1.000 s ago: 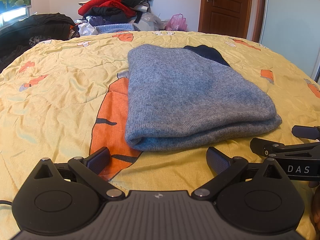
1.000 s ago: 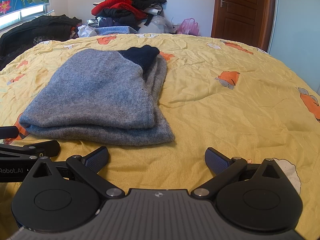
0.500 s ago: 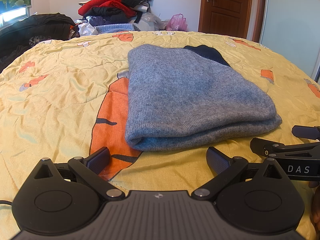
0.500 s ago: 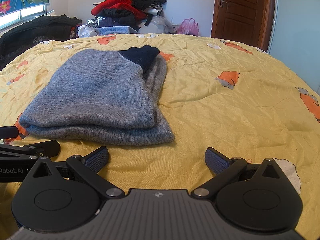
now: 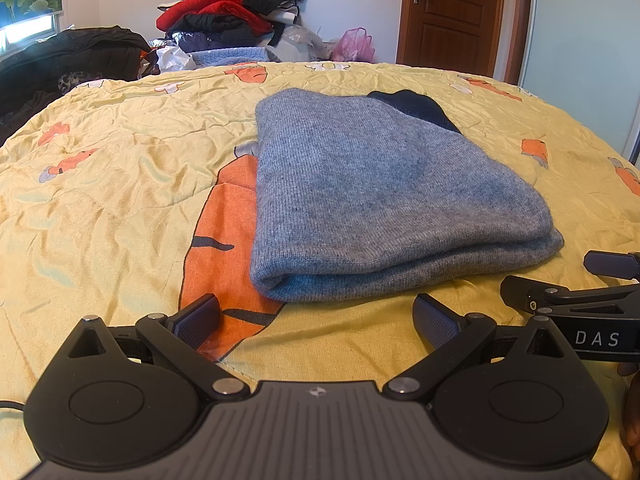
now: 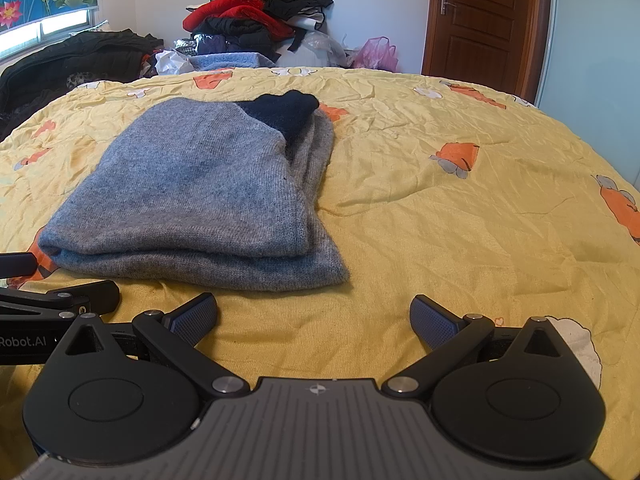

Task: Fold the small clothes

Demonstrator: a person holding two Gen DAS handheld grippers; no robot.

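Observation:
A grey knitted sweater lies folded in layers on the yellow bedspread, a dark navy part showing at its far end. In the right wrist view the same sweater sits left of centre. My left gripper is open just short of the sweater's near fold, nothing between its fingers. My right gripper is open too, over bare bedspread to the right of the sweater. Each gripper shows at the edge of the other's view: right gripper, left gripper.
A pile of red, black and blue clothes is heaped behind the bed, with dark garments at far left and a pink bag. A brown door stands at the back right. Bedspread stretches right of the sweater.

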